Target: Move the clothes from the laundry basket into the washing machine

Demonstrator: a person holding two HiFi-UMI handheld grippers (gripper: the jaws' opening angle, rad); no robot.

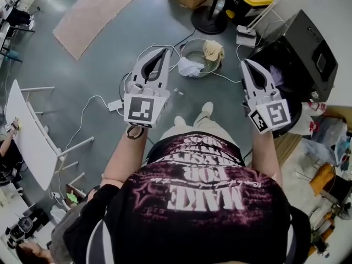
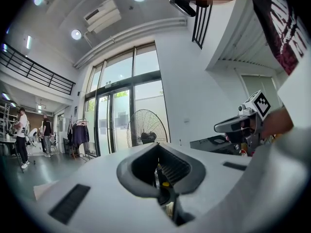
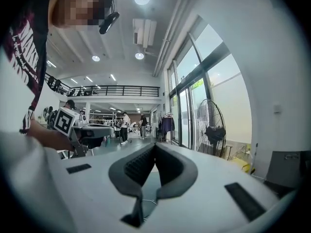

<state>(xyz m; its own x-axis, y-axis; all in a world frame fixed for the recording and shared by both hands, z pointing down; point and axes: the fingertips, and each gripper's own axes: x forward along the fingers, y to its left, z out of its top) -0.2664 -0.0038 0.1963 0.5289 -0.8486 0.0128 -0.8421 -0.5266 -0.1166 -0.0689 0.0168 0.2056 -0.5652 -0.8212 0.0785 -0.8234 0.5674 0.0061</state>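
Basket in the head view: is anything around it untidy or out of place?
Yes. A white cloth hangs out over the near rim of the basket, and a tan cloth is draped on the opposite rim. White cables trail loose nearby.

Round laundry basket (image 1: 192, 44), left of the black washing machine (image 1: 308, 48), holds a beige garment (image 1: 213, 50); a white garment (image 1: 190, 67) drapes its rim.

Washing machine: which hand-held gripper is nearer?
Right. The right hand-held gripper sits beside the washing machine; the left hand-held gripper is beyond the laundry basket.
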